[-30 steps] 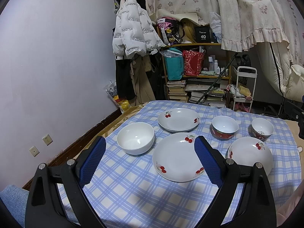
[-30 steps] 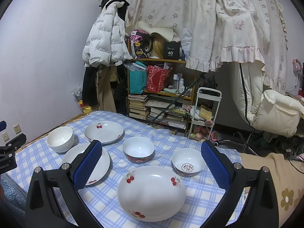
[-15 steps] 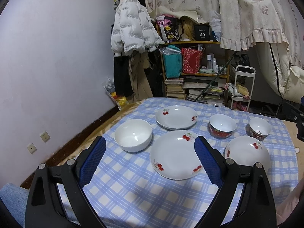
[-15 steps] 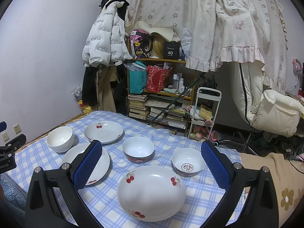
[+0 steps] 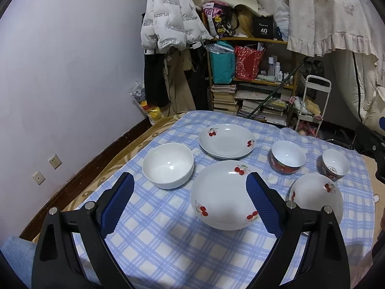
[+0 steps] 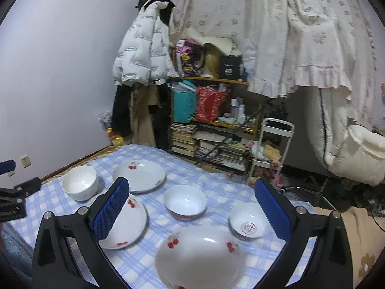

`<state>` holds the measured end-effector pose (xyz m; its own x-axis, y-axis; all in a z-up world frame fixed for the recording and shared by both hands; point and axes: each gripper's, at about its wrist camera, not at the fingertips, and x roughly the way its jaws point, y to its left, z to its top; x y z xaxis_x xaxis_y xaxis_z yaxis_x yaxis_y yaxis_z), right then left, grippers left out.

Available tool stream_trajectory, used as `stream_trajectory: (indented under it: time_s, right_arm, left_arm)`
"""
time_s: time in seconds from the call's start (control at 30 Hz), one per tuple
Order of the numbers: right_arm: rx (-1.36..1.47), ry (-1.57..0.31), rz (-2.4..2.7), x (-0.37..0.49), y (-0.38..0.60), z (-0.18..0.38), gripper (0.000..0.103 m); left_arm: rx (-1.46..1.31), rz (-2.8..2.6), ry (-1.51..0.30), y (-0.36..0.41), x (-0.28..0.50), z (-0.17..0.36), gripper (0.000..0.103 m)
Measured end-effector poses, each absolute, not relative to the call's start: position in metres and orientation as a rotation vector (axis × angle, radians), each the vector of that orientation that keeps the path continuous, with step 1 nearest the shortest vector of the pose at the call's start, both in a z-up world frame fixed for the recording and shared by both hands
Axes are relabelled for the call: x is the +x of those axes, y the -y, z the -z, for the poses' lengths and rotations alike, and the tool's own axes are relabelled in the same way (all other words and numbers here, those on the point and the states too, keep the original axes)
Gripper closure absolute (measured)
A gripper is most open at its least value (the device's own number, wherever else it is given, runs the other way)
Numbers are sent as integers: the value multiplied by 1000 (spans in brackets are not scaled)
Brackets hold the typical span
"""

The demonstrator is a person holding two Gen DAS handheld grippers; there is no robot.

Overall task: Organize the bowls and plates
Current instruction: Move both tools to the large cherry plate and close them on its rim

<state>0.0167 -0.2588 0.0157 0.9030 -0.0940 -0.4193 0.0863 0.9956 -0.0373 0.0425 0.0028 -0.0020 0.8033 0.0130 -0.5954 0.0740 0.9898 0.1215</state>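
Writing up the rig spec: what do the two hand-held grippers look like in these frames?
Both look identical. The left hand-held gripper and right hand-held gripper each have two black angular plastic fingers, with triangular cut-outs near the base and silver round bolt heads along the top edge. Each finger carries a blue pad with a fine diamond-grid texture. No cables, labels or sleeves are visible.

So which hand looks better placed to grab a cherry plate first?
Probably the left. Its tongs are open with the middle cherry plate right ahead between the fingers. The right tongs are open too, but the nearest cherry plate sits low, below their fingers.
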Motion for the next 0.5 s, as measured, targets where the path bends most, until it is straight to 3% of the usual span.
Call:
stream_trajectory:
  time_s: [0.3, 0.5]
  right_arm:
    - [-16, -508, -16, 61, 237, -11, 0]
    - [-2, -600, -68, 98, 229, 5, 10]
  left_arm:
    - [138, 14, -731, -9, 85, 2, 10]
    - [108, 10, -810, -17, 112, 25, 10]
